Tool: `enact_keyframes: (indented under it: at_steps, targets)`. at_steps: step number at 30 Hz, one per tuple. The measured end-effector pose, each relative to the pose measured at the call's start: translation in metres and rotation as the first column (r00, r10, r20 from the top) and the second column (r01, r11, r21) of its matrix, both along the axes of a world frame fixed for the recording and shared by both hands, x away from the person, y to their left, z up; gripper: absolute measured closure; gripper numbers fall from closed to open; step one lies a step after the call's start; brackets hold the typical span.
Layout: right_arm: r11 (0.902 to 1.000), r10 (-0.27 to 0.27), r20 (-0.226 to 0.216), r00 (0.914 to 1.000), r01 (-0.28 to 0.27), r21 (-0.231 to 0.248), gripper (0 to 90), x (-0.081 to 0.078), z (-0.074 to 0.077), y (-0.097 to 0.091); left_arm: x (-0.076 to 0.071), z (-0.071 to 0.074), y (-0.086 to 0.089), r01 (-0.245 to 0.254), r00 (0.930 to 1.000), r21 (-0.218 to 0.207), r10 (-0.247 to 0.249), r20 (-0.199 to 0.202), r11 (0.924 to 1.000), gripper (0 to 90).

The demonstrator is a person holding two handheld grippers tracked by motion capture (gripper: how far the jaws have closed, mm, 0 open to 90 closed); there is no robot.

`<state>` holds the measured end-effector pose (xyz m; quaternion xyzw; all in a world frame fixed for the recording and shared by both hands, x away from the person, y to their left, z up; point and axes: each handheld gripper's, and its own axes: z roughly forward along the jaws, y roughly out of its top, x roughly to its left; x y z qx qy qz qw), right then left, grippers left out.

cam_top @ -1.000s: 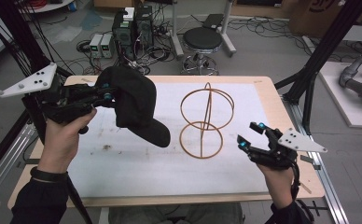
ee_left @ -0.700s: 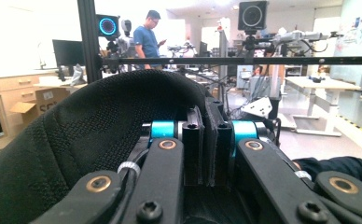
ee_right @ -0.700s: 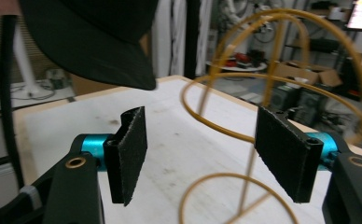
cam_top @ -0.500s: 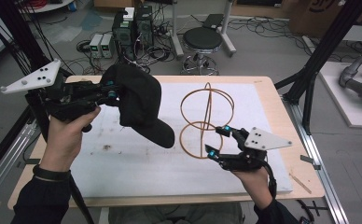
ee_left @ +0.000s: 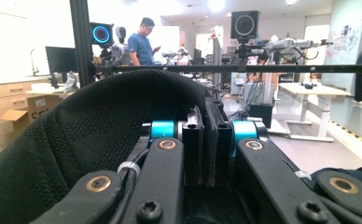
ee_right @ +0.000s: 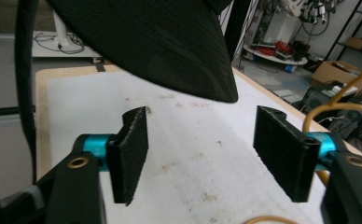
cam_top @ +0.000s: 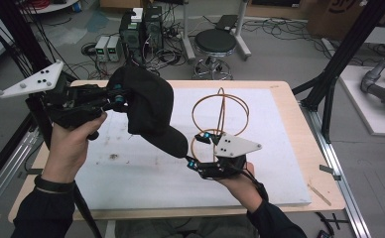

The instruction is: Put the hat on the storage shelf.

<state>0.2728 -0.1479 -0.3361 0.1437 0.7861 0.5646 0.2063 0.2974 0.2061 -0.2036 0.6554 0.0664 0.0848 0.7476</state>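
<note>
A black cap (cam_top: 148, 106) hangs in the air above the left half of the table (cam_top: 289, 94), its brim (cam_top: 173, 141) pointing down and toward the right. The left gripper (cam_top: 117, 95) holds it up by the fabric at its rear edge; in the left gripper view the two pads are pressed together on a fold of the cap (ee_left: 76, 149), whose mesh lining curves around the jaws and hides the table below.

The right gripper (cam_top: 199, 149) sits low over the white mat (cam_top: 260, 163), just beside the tip of the brim. Its jaws stand spread and have just been closing a little, with nothing between them. In the right gripper view the brim (ee_right: 170, 46) hangs above and beyond the pads, not touching them.

Just behind the right gripper stands a wire frame (cam_top: 220, 116) of orange hoops; the gripper's grey plate covers its lower part. Whether the cap's crown holds anything cannot be told.
</note>
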Motion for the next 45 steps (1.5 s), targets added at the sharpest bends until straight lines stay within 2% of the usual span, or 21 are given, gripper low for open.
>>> enact_keyframes:
  at_steps: [4, 5, 6, 9, 17, 22, 29, 33, 37, 42, 44, 45]
  targets:
    - [0.9999, -0.013, 0.023, 0.9997, 0.013, -0.004, 45.1, 0.003, 0.002, 0.007, -0.002, 0.001, -0.001, 0.006, 1.0000, 0.001, -0.006, -0.001, 1.0000, 86.6]
    - [1.0000, -0.009, 0.041, 0.9991, 0.009, 0.004, 51.8, 0.003, 0.004, 0.008, -0.002, 0.001, -0.001, 0.012, 0.9999, 0.003, -0.012, 0.001, 0.9999, 86.6]
    - [1.0000, -0.009, 0.041, 0.9991, 0.009, 0.004, 51.8, 0.003, 0.004, 0.008, -0.002, 0.001, -0.001, 0.008, 1.0000, 0.002, -0.008, 0.002, 1.0000, 86.6]
    - [1.0000, 0.001, 0.079, 0.9969, -0.002, 0.002, 63.3, 0.001, 0.006, 0.007, -0.003, 0.002, 0.000, 0.012, 0.9999, -0.008, -0.012, 0.004, 0.9999, 86.6]
    - [1.0000, -0.003, 0.141, 0.9900, 0.002, 0.002, 80.4, -0.004, 0.010, 0.000, -0.002, 0.004, -0.002, 0.026, 0.9997, -0.028, -0.026, 0.000, 0.9993, 86.6]
    - [0.9998, -0.021, 0.171, 0.9850, 0.021, 0.002, 83.4, -0.007, 0.012, -0.005, 0.001, 0.007, -0.007, 0.030, 0.9995, -0.026, -0.030, -0.001, 0.9992, 86.7]
    - [0.9968, -0.078, 0.203, 0.9760, 0.072, 0.035, 85.5, -0.008, 0.018, -0.017, 0.009, 0.010, -0.015, 0.046, 0.9989, -0.046, -0.047, -0.010, 0.9979, 86.7]
    - [0.9934, -0.112, 0.224, 0.9683, 0.103, 0.051, 85.6, -0.008, 0.026, -0.027, 0.014, 0.018, -0.024, 0.065, 0.9979, -0.057, -0.065, -0.003, 0.9963, 86.7]
    - [0.9881, -0.149, 0.253, 0.9558, 0.134, 0.075, 85.5, -0.010, 0.036, -0.037, 0.017, 0.028, -0.033, 0.085, 0.9964, -0.069, -0.084, 0.013, 0.9940, 86.7]
    - [0.9805, -0.191, 0.304, 0.9331, 0.168, 0.102, 85.5, -0.013, 0.049, -0.047, 0.020, 0.041, -0.043, 0.112, 0.9933, -0.089, -0.109, 0.038, 0.9897, 86.7]
    - [0.9763, -0.212, 0.329, 0.9203, 0.185, 0.113, 85.4, -0.014, 0.055, -0.052, 0.021, 0.045, -0.047, 0.126, 0.9916, -0.095, -0.122, 0.044, 0.9875, 86.7]
    - [0.9746, -0.219, 0.331, 0.9179, 0.190, 0.118, 85.4, -0.015, 0.057, -0.054, 0.022, 0.047, -0.049, 0.129, 0.9912, -0.095, -0.125, 0.045, 0.9871, 86.8]
